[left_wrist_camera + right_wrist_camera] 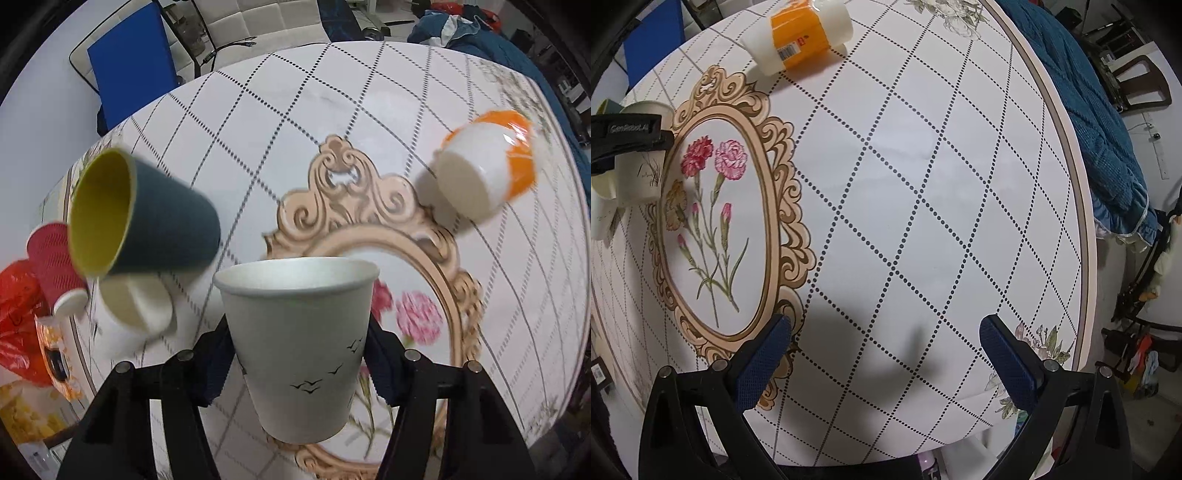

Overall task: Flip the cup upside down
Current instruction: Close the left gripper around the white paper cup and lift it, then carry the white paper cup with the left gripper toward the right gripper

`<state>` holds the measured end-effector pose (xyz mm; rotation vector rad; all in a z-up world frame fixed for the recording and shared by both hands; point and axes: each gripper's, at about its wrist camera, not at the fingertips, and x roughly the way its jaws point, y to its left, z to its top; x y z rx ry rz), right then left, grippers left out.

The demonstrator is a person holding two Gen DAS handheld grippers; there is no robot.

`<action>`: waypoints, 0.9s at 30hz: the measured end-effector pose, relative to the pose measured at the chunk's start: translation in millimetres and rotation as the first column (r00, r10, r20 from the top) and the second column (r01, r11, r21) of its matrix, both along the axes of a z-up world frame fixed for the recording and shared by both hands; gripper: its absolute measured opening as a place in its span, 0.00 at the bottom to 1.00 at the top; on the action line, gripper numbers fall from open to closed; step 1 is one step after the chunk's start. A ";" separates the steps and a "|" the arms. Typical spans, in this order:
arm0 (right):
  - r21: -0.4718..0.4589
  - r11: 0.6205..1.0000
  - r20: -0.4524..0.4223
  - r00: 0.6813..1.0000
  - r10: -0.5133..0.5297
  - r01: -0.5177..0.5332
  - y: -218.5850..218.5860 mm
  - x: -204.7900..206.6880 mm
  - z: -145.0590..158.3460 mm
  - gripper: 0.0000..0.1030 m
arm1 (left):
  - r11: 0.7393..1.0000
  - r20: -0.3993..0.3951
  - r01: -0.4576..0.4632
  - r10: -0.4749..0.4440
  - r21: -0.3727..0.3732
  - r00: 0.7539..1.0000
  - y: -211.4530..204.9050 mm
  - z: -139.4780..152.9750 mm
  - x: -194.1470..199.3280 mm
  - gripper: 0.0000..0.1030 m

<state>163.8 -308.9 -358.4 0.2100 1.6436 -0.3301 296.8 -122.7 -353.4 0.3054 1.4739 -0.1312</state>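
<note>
My left gripper [299, 354] is shut on a white paper cup [301, 343] printed with small black birds. The cup is mouth up, held above the round table [369, 110]. In the right wrist view the same cup [639, 173] and the left gripper show at the far left edge. My right gripper [886, 354] is open and empty, over the table near its front edge.
A dark cup with a yellow inside [140, 214], a red ribbed cup [55, 258] and a white cup [129, 314] lie at the left. An orange and white cup [491, 166] lies on its side at the right, also seen in the right wrist view [801, 37].
</note>
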 end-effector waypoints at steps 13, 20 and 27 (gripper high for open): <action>0.032 0.995 0.084 0.992 0.095 -0.098 18.6 -30.0 21.0 1.00 | 0.994 -0.044 -0.111 0.111 -0.001 0.993 29.6 27.3 -117.6 0.59; 0.054 0.984 0.076 0.983 0.165 -0.169 30.0 -53.7 4.5 1.00 | 0.979 -0.107 -0.202 0.201 0.001 0.974 46.8 14.7 -152.2 0.59; 0.068 0.976 0.032 0.979 0.204 -0.205 39.9 -78.9 -14.4 1.00 | 0.958 -0.256 -0.281 0.258 -0.059 0.932 62.5 -19.7 -173.3 0.59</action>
